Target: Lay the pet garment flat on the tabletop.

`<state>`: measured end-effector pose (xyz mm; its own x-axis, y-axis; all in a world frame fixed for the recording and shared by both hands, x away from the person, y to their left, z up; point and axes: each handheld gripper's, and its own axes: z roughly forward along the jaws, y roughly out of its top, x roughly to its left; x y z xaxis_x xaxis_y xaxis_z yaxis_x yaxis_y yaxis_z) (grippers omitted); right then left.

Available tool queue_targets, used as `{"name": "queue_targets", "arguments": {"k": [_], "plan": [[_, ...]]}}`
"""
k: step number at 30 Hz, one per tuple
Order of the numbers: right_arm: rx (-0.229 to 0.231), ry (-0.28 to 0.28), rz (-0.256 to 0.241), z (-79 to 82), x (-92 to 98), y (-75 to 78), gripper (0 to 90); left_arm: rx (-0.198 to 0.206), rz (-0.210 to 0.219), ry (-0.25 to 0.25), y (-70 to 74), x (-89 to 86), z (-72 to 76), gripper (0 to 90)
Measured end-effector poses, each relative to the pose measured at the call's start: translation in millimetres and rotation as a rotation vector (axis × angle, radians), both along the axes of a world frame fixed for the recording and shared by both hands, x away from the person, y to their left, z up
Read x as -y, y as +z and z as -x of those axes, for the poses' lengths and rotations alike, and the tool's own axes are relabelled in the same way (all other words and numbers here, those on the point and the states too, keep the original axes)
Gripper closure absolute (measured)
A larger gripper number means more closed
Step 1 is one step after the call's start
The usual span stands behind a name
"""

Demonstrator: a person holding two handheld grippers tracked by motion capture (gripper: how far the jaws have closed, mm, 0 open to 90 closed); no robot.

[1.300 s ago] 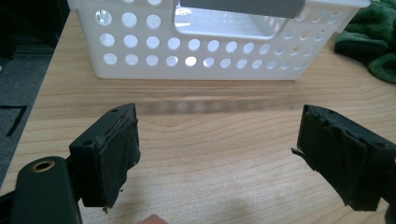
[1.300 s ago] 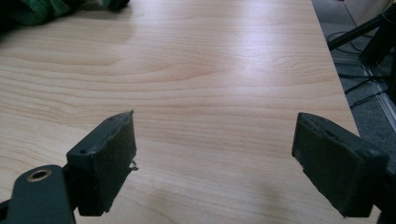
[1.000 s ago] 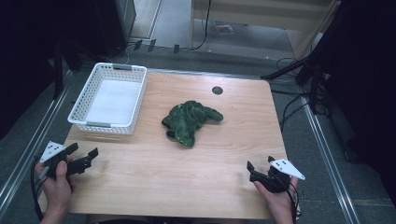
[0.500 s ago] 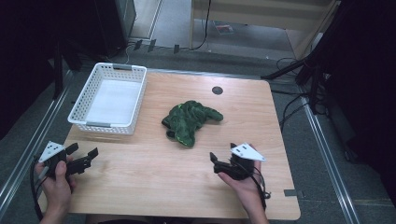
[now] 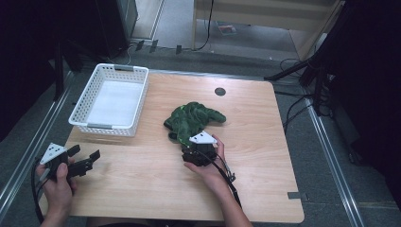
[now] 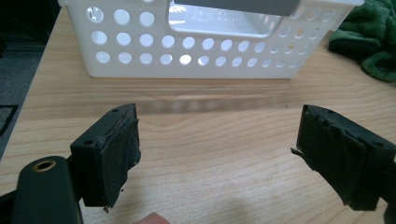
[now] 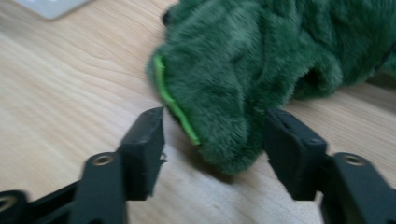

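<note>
A green plush toy (image 5: 191, 119) lies in a heap at the middle of the wooden table (image 5: 265, 142). My right gripper (image 5: 187, 146) is at its near edge, open, and in the right gripper view the toy's near end (image 7: 224, 93), with a light green seam, sits between the two spread jaws. A white perforated basket (image 5: 111, 100) stands at the table's far left with nothing in it. My left gripper (image 5: 82, 161) rests open near the front left corner, pointing at the basket's near wall (image 6: 187, 46), nothing between its jaws.
A dark round hole (image 5: 220, 91) is set into the table near its far edge. Bare wood lies between the two grippers and on the right half of the table. Cables and metal rails run along the floor around it.
My right gripper has travelled from the front right corner leftward and forward to the toy's near edge. The left gripper has stayed where it was.
</note>
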<state>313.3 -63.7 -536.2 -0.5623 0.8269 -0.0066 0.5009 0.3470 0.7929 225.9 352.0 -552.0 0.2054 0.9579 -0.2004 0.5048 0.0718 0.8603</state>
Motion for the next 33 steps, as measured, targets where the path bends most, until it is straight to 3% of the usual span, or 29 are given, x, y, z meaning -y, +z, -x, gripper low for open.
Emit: {"name": "queue_targets", "arguments": {"k": [1, 2, 3, 6, 7, 8, 11, 13, 14, 15, 16, 20, 21, 22, 24, 26, 27, 29, 31, 32, 33], "plan": [[-0.011, -0.02, -0.001, -1.2, 0.3, -1.7, 48.9, 0.002, -0.001, -0.001, 0.0, 0.1, 0.0, 13.5], [-0.011, -0.02, -0.001, -1.2, 0.3, -1.7, 48.9, 0.002, -0.001, -0.001, 0.0, 0.1, 0.0, 13.4], [-0.023, -0.049, -0.013, -1.5, 3.6, -4.5, 63.1, 0.004, -0.002, 0.004, 0.0, 0.4, 0.1, 13.5], [-0.058, -0.043, -0.083, -1.7, 14.2, -6.4, 81.5, 0.018, -0.034, 0.035, 1.5, 2.9, 1.6, 13.5], [-0.059, -0.044, -0.098, -1.3, 17.4, -4.8, 85.9, 0.033, -0.001, 0.038, 4.9, 7.0, 0.5, 13.6], [-0.049, -0.042, -0.111, 0.0, 20.7, -1.9, 87.8, 0.042, 0.005, 0.024, 7.0, 11.1, -0.9, 13.5], [-0.029, -0.031, -0.153, 3.9, 26.2, 6.6, 89.1, 0.05, -0.012, -0.004, 10.9, 24.4, -3.9, 13.5], [0.017, -0.002, -0.195, 10.0, 30.9, 23.3, 89.5, 0.064, -0.028, -0.068, 16.9, 48.0, -5.1, 13.5], [0.031, 0.002, -0.212, 12.2, 31.9, 29.6, 89.5, 0.064, -0.028, -0.068, 16.9, 48.0, -5.1, 13.5], [0.045, 0.007, -0.228, 14.0, 33.3, 35.9, 89.4, 0.072, -0.031, -0.119, 21.6, 65.8, -6.3, 13.5], [0.045, 0.007, -0.228, 14.0, 33.3, 35.9, 89.4, 0.072, -0.031, -0.119, 21.6, 65.8, -6.3, 13.5], [0.085, 0.023, -0.278, 20.8, 37.3, 59.3, 89.3, 0.083, -0.062, -0.237, 29.4, 107.8, -14.8, 13.5], [0.103, 0.03, -0.298, 24.0, 39.2, 69.6, 89.3, 0.087, -0.081, -0.286, 31.3, 130.1, -20.2, 13.4], [0.103, 0.03, -0.298, 24.0, 39.2, 69.6, 89.3, 0.087, -0.081, -0.286, 31.3, 130.1, -20.2, 13.4], [0.13, 0.046, -0.32, 29.1, 42.0, 82.9, 90.0, 0.08, -0.105, -0.341, 31.8, 162.4, -33.7, 13.4], [0.15, 0.05, -0.339, 32.4, 44.5, 90.4, 90.0, 0.078, -0.096, -0.355, 31.2, 171.8, -38.9, 13.4], [0.161, 0.056, -0.341, 33.6, 45.8, 93.4, 90.0, 0.076, -0.09, -0.392, 29.2, 188.5, -49.0, 13.4], [0.168, 0.058, -0.337, 34.9, 46.3, 95.3, 90.0, 0.076, -0.1, -0.403, 27.4, 196.1, -54.1, 13.3], [0.194, 0.055, -0.284, 33.9, 47.5, 93.3, 90.0, 0.061, -0.125, -0.401, 22.2, 206.1, -63.7, 13.4], [0.166, 0.044, -0.276, 30.6, 50.7, 87.5, 87.7, 0.049, -0.121, -0.393, 19.1, 208.5, -67.4, 13.5], [0.166, 0.044, -0.276, 30.6, 50.7, 87.5, 87.7, 0.04, -0.125, -0.389, 16.0, 209.0, -70.7, 13.5]]}}
